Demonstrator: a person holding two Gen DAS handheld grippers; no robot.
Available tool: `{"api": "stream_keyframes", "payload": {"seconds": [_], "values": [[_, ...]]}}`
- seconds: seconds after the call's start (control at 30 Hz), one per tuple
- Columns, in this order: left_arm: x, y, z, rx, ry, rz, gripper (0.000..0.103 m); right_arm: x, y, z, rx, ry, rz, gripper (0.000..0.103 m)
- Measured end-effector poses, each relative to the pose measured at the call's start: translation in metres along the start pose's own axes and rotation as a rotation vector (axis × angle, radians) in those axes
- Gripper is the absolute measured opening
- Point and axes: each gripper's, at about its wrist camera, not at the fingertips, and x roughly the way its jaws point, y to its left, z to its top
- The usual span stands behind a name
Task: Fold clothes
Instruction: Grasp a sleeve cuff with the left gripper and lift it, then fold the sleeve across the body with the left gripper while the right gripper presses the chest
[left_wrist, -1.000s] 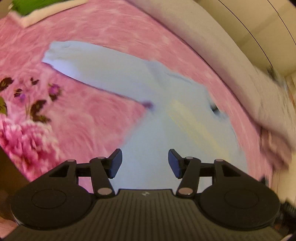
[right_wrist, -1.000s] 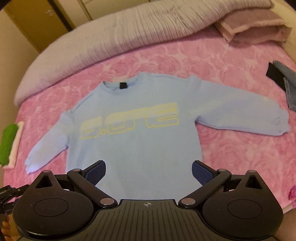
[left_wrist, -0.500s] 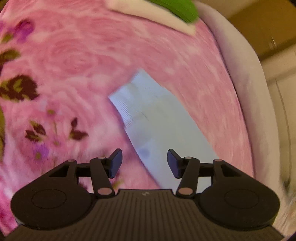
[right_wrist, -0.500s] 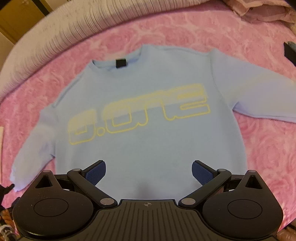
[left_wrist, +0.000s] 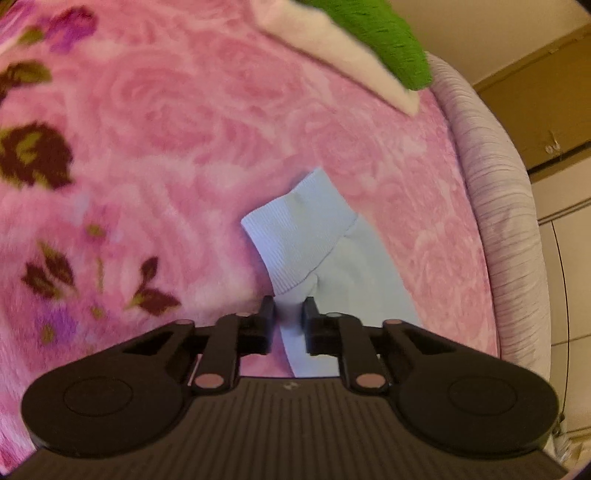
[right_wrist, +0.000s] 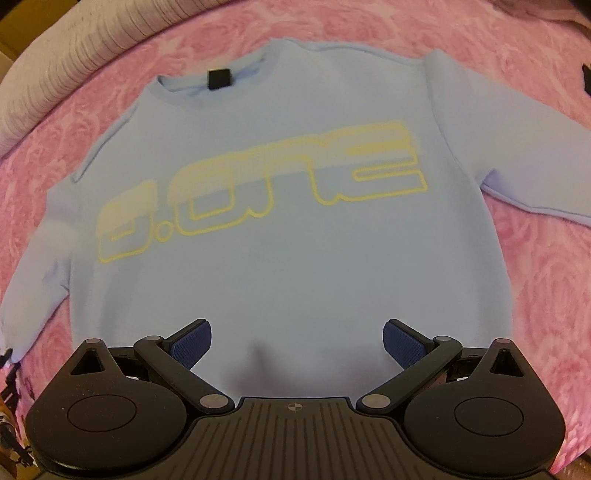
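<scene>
Tongs (left_wrist: 289, 317) pinching blue sleeve (left_wrist: 343, 273)

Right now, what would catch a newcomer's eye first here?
A pale blue sweatshirt with yellow lettering lies flat on a pink rose blanket. The left gripper has just closed its jaws on the sleeve below the cuff; the right gripper hangs open over the hem.

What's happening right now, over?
Left gripper just closed, pinching sleeve. Right gripper open over sweatshirt hem. Nothing in the way.

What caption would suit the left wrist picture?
Left gripper, jaws just closed, pinches the light blue sleeve near its ribbed cuff on a pink floral blanket.
</scene>
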Motion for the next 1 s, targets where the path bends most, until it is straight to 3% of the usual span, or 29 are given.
{"api": "stream_keyframes", "payload": {"seconds": [0.07, 0.13, 0.2, 0.3, 0.4, 0.47, 0.57, 0.67, 0.77, 0.87, 1.0], "values": [[-0.013, -0.020, -0.005, 0.088, -0.048, -0.012, 0.004, -0.003, -0.014, 0.004, 0.012, -0.004, 0.017, 0.101], [-0.038, -0.056, -0.017, 0.214, -0.108, -0.075, 0.003, -0.008, -0.034, 0.010, 0.040, -0.012, 0.033, 0.097], [-0.068, -0.099, -0.038, 0.352, -0.143, -0.187, 0.002, -0.013, -0.056, 0.015, 0.071, -0.007, 0.046, 0.087], [-0.114, -0.161, -0.093, 0.532, -0.095, -0.415, 0.002, -0.018, -0.091, 0.018, 0.114, 0.015, 0.026, 0.082], [-0.139, -0.207, -0.172, 0.648, 0.107, -0.660, 0.002, -0.028, -0.119, 0.021, 0.131, -0.003, 0.012, 0.081], [-0.133, -0.225, -0.233, 0.717, 0.302, -0.750, 0.008, -0.033, -0.133, 0.024, 0.148, -0.026, -0.007, 0.081], [-0.104, -0.226, -0.310, 0.755, 0.539, -0.677, 0.012, -0.037, -0.151, 0.028, 0.185, -0.053, -0.028, 0.081], [-0.080, -0.210, -0.341, 0.805, 0.632, -0.509, 0.012, -0.041, -0.162, 0.031, 0.224, -0.093, -0.021, 0.081], [-0.073, -0.197, -0.328, 0.816, 0.621, -0.399, 0.013, -0.039, -0.168, 0.034, 0.259, -0.126, 0.017, 0.081], [-0.057, -0.198, -0.296, 0.829, 0.580, -0.315, 0.013, -0.026, -0.163, 0.038, 0.287, -0.127, 0.097, 0.080], [-0.044, -0.196, -0.267, 0.852, 0.538, -0.250, 0.013, 0.002, -0.144, 0.045, 0.320, -0.126, 0.264, 0.060]]}}
